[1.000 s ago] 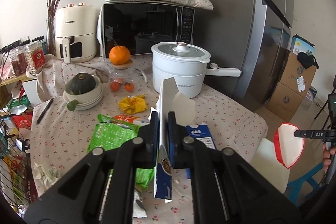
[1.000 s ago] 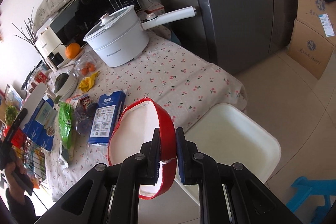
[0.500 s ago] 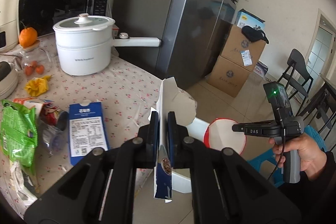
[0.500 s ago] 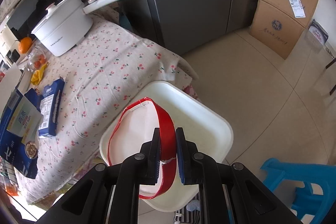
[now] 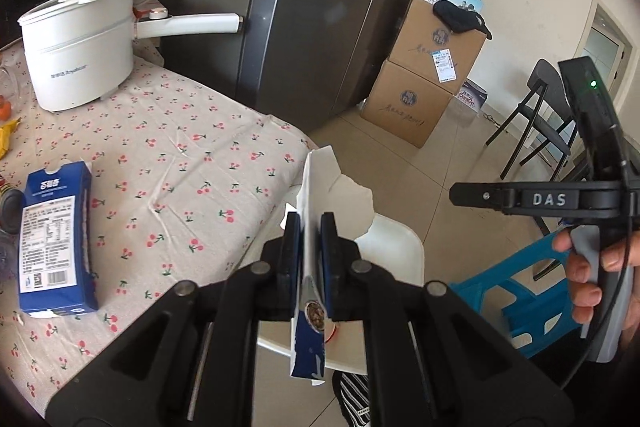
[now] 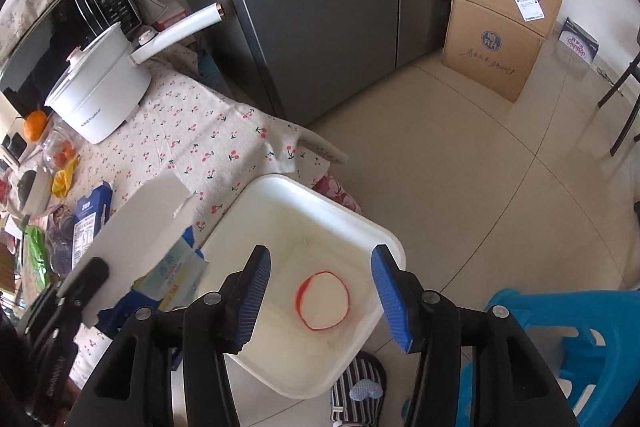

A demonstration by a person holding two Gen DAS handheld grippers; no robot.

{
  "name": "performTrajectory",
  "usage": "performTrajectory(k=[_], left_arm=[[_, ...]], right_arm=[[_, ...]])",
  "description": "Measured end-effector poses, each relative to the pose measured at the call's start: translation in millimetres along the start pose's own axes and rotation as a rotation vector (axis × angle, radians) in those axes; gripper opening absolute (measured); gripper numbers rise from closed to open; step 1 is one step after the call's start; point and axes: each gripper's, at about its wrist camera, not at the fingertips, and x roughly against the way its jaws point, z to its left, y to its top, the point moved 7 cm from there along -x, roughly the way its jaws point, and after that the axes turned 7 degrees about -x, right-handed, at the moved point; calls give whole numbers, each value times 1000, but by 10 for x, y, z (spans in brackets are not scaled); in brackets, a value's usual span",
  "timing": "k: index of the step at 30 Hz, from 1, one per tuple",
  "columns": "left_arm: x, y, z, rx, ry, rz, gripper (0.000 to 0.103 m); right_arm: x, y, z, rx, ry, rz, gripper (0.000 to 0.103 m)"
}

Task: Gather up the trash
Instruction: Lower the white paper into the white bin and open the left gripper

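Now that the right tongs (image 6: 320, 287) have just sprung open, empty, the red-rimmed lid (image 6: 323, 300) lies in the white bin (image 6: 384, 239) below. Left tongs (image 5: 310, 247) have swung from the counter (image 5: 192, 163) toward it, clamped on a torn carton (image 5: 316, 187), likely next to drop.

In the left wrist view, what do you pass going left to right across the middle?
Blue carton → torn box held by the left gripper → white bin → blue stool → hand holding the right gripper.
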Motion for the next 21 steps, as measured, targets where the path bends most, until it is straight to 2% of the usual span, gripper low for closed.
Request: performTrajectory(k=[4, 6, 8, 10, 11, 12, 16, 18, 21], left_arm=[[-159, -33, -42, -20, 13, 20, 13], [-199, -46, -42, -28, 27, 24, 20], [-213, -57, -28, -26, 40, 31, 21], [-200, -62, -4, -22, 49, 42, 36], [-176, -61, 14, -22, 61, 41, 53], [-139, -59, 36, -22, 75, 34, 66], [11, -61, 138, -32, 119, 39, 73], [111, -79, 236, -26, 154, 38, 81], [276, -121, 441, 0, 202, 44, 84]], right_arm=[[6, 16, -12, 8, -10, -7, 57], [-17, 11, -9, 9, -12, -1, 57], [-29, 4, -3, 11, -12, 2, 57], [-17, -1, 6, 14, -12, 1, 59], [-16, 2, 14, 14, -9, 0, 61], [-11, 5, 26, 13, -6, -3, 64], [-6, 4, 103, 25, 5, -10, 68], [1, 0, 164, 36, 11, -12, 68], [14, -9, 283, 50, 26, -15, 71]])
